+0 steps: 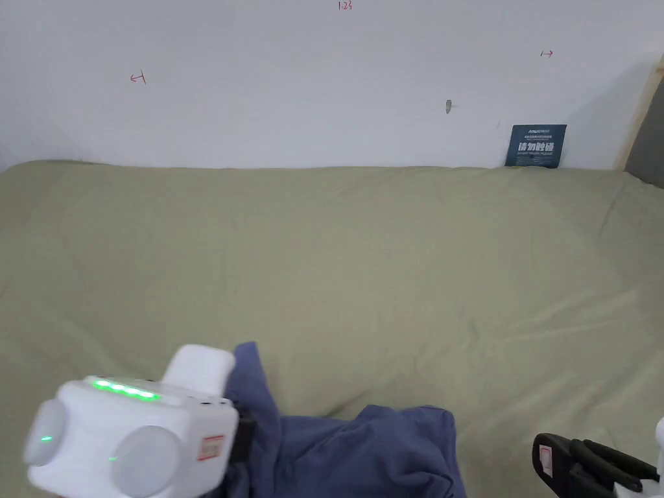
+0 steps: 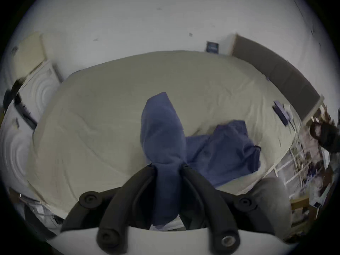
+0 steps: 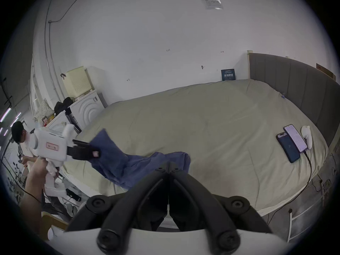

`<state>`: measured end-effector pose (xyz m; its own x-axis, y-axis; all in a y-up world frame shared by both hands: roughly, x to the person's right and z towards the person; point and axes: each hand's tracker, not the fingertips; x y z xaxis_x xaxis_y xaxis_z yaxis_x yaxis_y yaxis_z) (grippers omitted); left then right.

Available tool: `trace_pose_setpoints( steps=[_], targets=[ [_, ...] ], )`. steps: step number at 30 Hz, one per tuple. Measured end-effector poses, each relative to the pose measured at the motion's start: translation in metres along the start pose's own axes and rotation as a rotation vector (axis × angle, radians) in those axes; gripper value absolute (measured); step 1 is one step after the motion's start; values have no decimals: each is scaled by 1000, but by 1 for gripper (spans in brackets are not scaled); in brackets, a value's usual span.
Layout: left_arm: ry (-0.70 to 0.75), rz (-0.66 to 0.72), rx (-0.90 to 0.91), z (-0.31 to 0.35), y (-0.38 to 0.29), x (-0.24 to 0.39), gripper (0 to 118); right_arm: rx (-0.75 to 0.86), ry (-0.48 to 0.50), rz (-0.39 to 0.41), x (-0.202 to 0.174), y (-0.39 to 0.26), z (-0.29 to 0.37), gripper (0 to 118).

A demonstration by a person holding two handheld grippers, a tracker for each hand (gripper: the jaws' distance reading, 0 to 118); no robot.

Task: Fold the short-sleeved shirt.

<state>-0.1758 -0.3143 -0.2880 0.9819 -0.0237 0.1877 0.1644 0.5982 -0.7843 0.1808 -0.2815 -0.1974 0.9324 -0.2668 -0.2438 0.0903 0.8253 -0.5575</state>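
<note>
Left hand-held gripper [image 2: 166,168] clenched a bunched end of the blue shirt [image 2: 220,148], whose bulk trailed toward four o'clock, nearer the empty, closed right hand-held gripper [image 3: 168,164].

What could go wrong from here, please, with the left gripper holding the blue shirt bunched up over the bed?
1. The left gripper pinches a bunched wad of the blue shirt, so several layers may lift together and fold crooked.
2. The right gripper is shut on nothing, so the rest of the shirt may drag across the bed.
3. The two phones lie near the bed's edge; a wide sweep might knock them.
</note>
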Motion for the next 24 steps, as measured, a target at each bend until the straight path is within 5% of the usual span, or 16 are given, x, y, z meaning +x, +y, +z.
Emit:
trace_pose_setpoints(
  steps=[9,13,16,19,24],
  targets=[
    [-491,170,-52,-61,5,65,15,-24,10,1,2,-12,2,2],
    [-692,356,-53,-80,3,59,50,-34,9,-33,9,-18,-1,2],
    [-884,435,20,-86,1,57,57,-42,1,-49,13,-21,-4,2],
    [-1011,506,41,-87,-6,53,93,-48,0,-62,14,-22,-5,2],
    [-982,594,174,-84,-19,15,98,-30,-1,-58,14,-18,0,2]
  ],
)
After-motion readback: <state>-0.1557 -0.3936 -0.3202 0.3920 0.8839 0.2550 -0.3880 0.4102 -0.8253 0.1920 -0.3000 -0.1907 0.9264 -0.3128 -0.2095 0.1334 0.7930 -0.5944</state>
